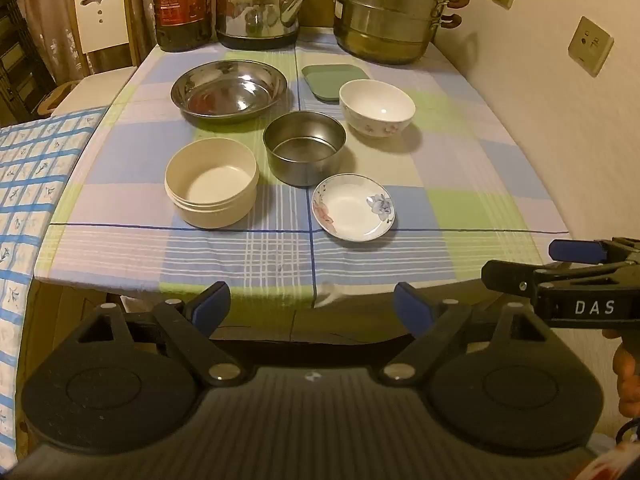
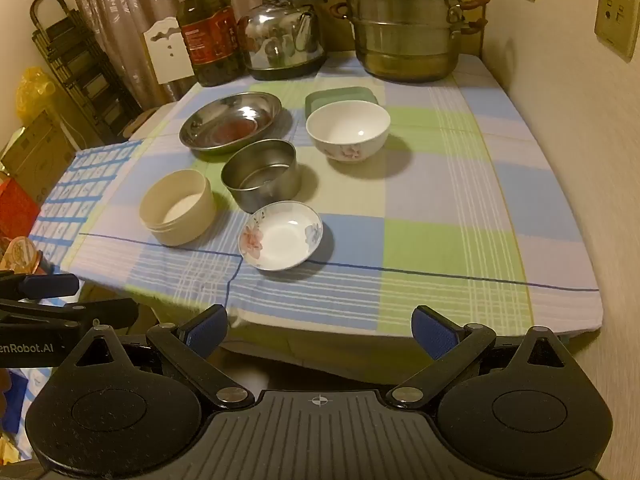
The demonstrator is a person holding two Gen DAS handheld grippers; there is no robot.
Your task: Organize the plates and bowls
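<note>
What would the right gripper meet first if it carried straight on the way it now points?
Probably the small flowered dish, nearest ahead of the open right gripper, slightly left of centre; depth is unclear, so it might reach bare tablecloth first.

Your counter (image 1: 460, 216) wears a checked cloth (image 1: 240, 256). On it sit a wide steel dish (image 1: 229, 90), a steel tin (image 1: 305, 147), a cream tub (image 1: 212, 182), a white bowl (image 1: 377, 108), a floral saucer (image 1: 353, 210), green lids (image 1: 334, 78) — and behind them an oil bottle (image 1: 182, 4), kettle (image 1: 260, 8) and steamer pot (image 1: 386, 12).

My table (image 2: 440, 216) has a checked cloth and sits against a cream wall (image 2: 560, 120) with 3 outlets. Curtains (image 2: 120, 8) and a white chair (image 1: 102, 20) behind, warm dim light.
</note>
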